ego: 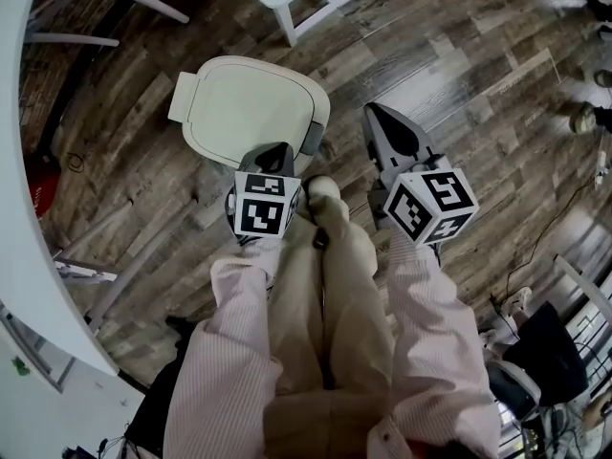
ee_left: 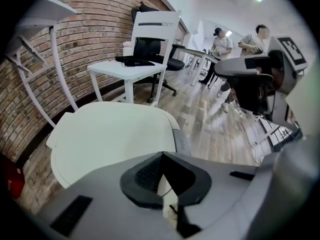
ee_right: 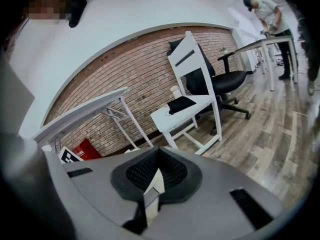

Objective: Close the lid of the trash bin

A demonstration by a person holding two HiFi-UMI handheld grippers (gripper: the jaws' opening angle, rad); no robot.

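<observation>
The trash bin [ego: 316, 140] stands on the wood floor ahead of my feet, and its white lid [ego: 251, 101] lies flat over it. In the left gripper view the lid [ee_left: 105, 134] fills the middle, with a grey tab [ee_left: 181, 143] at its near right edge. My left gripper [ego: 277, 149] is shut and empty, its tips just above the lid's near edge. The same jaw tips [ee_left: 161, 155] meet over the lid's front rim. My right gripper [ego: 376, 113] hangs to the right of the bin, apart from it, shut with nothing held. In its own view the right gripper [ee_right: 158, 150] points at a brick wall.
A white chair [ego: 306, 3] stands beyond the bin, and a curved white desk [ego: 17, 161] runs along the left. A red object [ego: 38, 197] sits under that desk. My shoe [ego: 323, 187] is close to the bin's front. People [ee_left: 221, 40] stand by far tables.
</observation>
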